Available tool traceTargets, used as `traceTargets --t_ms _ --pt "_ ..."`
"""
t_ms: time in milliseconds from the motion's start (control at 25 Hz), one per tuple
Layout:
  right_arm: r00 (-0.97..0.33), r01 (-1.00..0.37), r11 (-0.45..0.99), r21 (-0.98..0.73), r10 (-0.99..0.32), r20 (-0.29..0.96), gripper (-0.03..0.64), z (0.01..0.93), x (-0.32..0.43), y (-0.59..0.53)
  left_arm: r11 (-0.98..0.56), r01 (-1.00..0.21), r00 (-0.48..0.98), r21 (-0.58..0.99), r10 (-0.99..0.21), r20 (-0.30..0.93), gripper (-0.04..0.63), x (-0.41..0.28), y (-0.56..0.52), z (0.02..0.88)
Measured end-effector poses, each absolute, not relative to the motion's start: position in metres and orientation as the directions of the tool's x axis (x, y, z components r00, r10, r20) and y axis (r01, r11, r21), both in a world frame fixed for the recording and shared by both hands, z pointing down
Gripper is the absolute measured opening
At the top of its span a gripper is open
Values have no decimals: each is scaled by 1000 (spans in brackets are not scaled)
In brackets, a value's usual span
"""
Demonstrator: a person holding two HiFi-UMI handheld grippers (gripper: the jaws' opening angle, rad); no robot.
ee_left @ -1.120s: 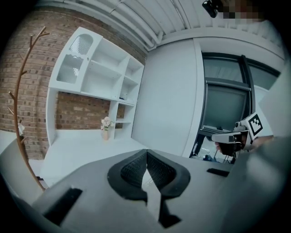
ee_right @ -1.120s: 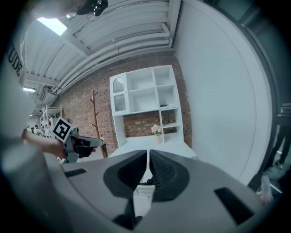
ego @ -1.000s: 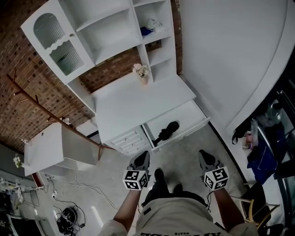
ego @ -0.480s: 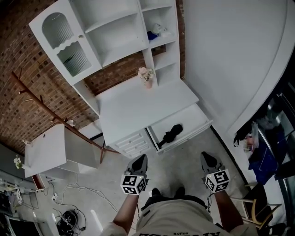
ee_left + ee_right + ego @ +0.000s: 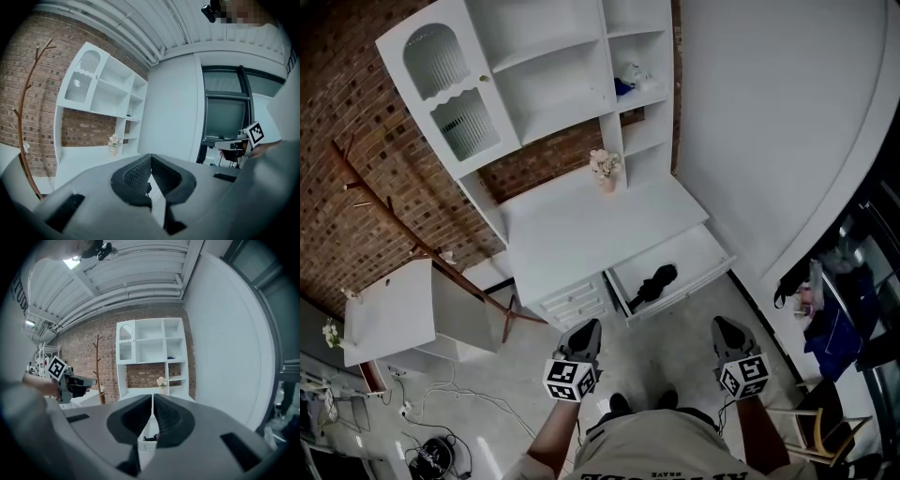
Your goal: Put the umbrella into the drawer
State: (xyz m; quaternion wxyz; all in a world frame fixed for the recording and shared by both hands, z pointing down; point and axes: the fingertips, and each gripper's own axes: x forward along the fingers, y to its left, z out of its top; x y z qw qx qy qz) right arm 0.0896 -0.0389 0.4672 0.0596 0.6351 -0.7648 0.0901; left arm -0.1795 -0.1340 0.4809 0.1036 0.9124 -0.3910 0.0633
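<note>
The black umbrella (image 5: 653, 283) lies inside the open drawer (image 5: 712, 255) of the white desk (image 5: 581, 220), just right of centre in the head view; the left gripper (image 5: 587, 326) and right gripper (image 5: 721, 325) sit low in the frame, each with jaws pressed together on nothing, apart from the drawer.
</note>
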Motion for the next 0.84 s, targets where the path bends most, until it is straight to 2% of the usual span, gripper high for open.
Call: traceTargets --t_ms 840 --pt "-176 -984 170 -52 -967 184 35 461 67 -43 -705 -696 717 136 -674 177 25 -188 -138 476"
